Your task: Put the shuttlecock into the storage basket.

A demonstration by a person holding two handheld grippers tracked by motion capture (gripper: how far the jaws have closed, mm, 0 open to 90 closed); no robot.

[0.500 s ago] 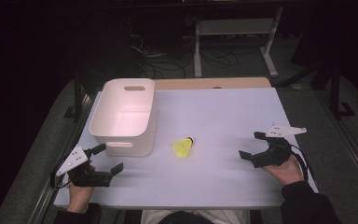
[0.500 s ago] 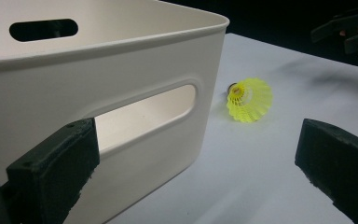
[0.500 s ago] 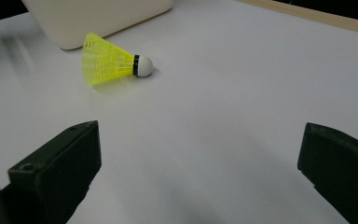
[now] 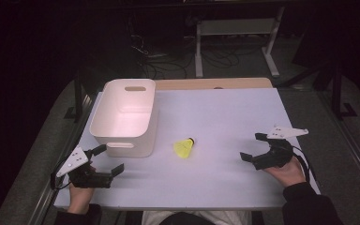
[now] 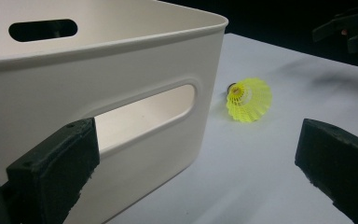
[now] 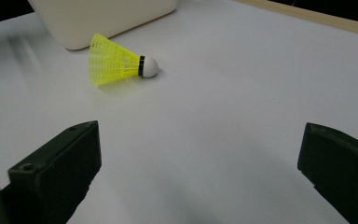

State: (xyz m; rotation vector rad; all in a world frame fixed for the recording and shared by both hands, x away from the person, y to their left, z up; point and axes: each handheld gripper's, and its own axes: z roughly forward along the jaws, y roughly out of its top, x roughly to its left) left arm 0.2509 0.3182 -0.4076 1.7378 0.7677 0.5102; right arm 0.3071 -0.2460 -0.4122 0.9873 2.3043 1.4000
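You are holding your left gripper (image 4: 107,161) near the table's (image 4: 225,117) near-left corner, its jaws spread wide and gripping nothing. In the left gripper view one jaw is sitting just in front of the bin's (image 4: 122,140) near wall, by the handle slot; whether it is touching that wall I cannot tell. The other jaw is standing over bare table. Your right gripper (image 4: 253,146) is resting close to the right edge, jaws also wide apart and empty, pointing across toward the middle.

The shuttlecock (image 4: 184,147) is lying on its side on the table between your two grippers, just beside the bin's near-right corner but apart from it, cork end pointing away from you in the high view. The bin is sitting along the left edge, open side up. You are getting open white surface from the right gripper all the way to the shuttlecock, and a wide bare stretch along the near edge between your hands.
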